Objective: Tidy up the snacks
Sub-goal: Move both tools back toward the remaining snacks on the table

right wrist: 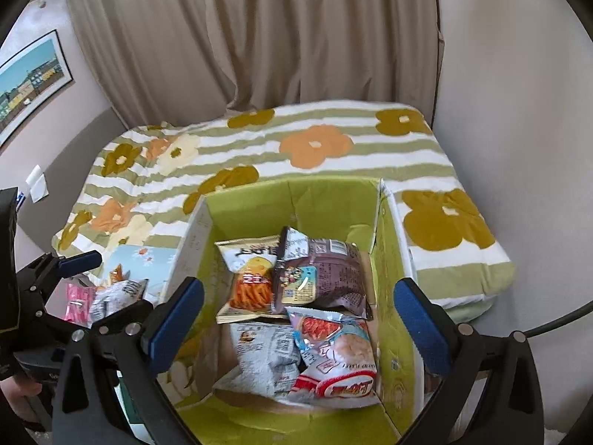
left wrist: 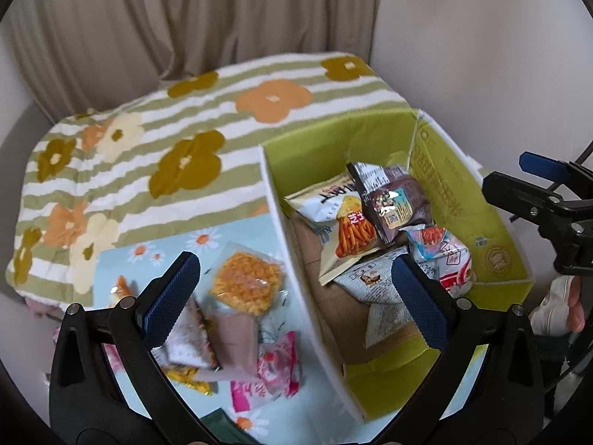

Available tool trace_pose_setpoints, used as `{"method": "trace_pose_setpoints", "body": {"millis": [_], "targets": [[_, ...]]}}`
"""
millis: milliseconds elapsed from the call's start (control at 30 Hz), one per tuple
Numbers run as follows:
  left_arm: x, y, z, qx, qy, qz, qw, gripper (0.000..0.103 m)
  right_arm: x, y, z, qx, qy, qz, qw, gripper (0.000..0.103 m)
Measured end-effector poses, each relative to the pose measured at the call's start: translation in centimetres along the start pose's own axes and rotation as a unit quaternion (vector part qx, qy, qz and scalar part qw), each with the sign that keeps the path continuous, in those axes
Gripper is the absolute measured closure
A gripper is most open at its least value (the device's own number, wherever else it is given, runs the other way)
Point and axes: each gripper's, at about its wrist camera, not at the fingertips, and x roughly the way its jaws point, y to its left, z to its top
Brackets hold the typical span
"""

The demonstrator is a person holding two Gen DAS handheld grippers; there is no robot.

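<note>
A green-lined cardboard box (left wrist: 333, 141) (right wrist: 296, 200) stands on the bed and holds several snack packets. Among them are a fries packet (left wrist: 348, 226) (right wrist: 252, 278), a purple packet (left wrist: 396, 200) (right wrist: 326, 270) and a red and blue shrimp packet (left wrist: 444, 256) (right wrist: 337, 352). A grey-white packet (right wrist: 263, 348) lies beside them. My right gripper (right wrist: 298, 317) hangs open above the box, with nothing between its fingers. My left gripper (left wrist: 294, 300) is open too and straddles the box's left wall. Under it a waffle packet (left wrist: 246, 283) and pink packets (left wrist: 278, 367) lie on a blue daisy mat (left wrist: 118, 259).
The bed wears a green-striped flower cover (left wrist: 148, 148) (right wrist: 333, 155). A beige curtain (right wrist: 296, 37) hangs behind it and a white wall (left wrist: 481, 55) runs along the right. A framed picture (right wrist: 29, 78) hangs on the left wall.
</note>
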Motion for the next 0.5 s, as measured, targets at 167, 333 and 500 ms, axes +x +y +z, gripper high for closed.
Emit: {"method": "trace_pose_setpoints", "body": {"millis": [167,333,500], "targets": [[-4.1,1.9,-2.0,-0.033,-0.02,0.017,0.9991,0.0,-2.5,2.6,-0.4,-0.037,-0.019,0.027,0.999,0.001],[-8.1,5.1,-4.5,-0.062,-0.03,0.056,0.996,0.0,-3.9,6.2,-0.8,-0.057,-0.031,0.062,0.996,0.001],[-11.5,10.3,-7.5,-0.094,-0.044,0.089,0.9907,0.0,-4.0,11.2,-1.5,-0.076,-0.045,0.081,0.993,0.001]]}}
